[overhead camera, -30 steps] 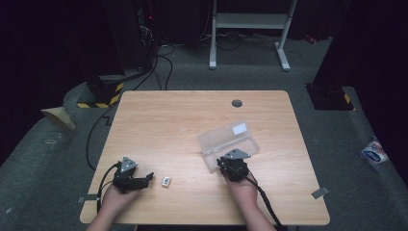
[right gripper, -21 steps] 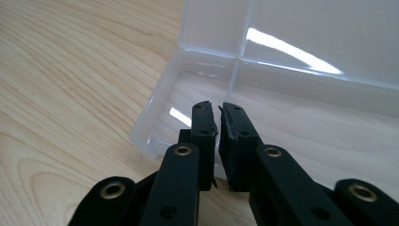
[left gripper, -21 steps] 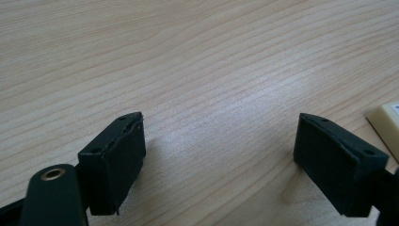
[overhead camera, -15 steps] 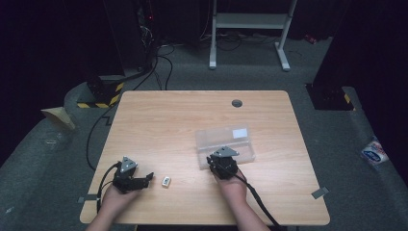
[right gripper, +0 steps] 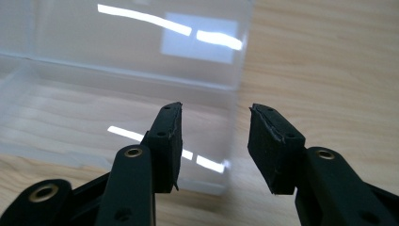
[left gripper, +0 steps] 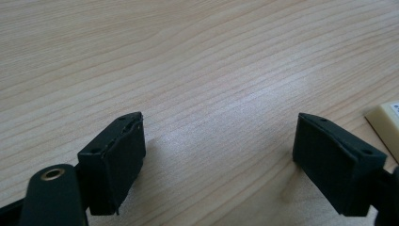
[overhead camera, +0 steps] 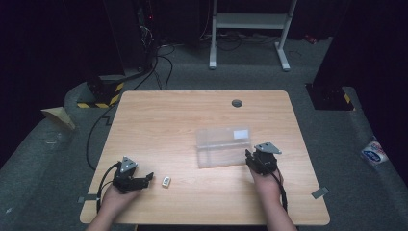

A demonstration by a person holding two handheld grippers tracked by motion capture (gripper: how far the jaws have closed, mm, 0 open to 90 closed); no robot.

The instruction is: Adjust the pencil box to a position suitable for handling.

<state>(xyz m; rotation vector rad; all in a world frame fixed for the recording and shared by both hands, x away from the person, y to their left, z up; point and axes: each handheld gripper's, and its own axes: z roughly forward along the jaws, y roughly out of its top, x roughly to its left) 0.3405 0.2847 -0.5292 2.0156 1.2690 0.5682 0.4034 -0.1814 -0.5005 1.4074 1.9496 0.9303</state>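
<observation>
We're working w/ a clear plastic box (overhead camera: 223, 147) lying open on the wooden surface (overhead camera: 159, 120), right of centre, lid folded back flat w/ a pale label on it. Our right tongs (overhead camera: 251, 161) are sitting just at the box's right end; in the right gripper view the jaws are spread, straddling the box's end wall (right gripper: 234, 136) but not yet pinching it, as far as we can tell. Our left tongs (overhead camera: 146, 178) are resting near the front left of the surface, jaws spread wide w/ nothing between them. A small cream-coloured block (overhead camera: 166, 181) is lying just beside them, apart from the jaws; its corner is showing at the edge of the left gripper view (left gripper: 387, 123).

We're judging the box to be light, stiff but thin-walled, and slick, so it'll prob. skid on the wood if nudged and may flex or crack if squeezed hard. Best hold, imo: the end wall near the corner, where it's stiffest, w/ one jaw inside and one outside, gentle pressure. The hinge side is likely floppy, so we're avoiding the lid. The block looks small and rigid; we'd be taking it across its short sides.
</observation>
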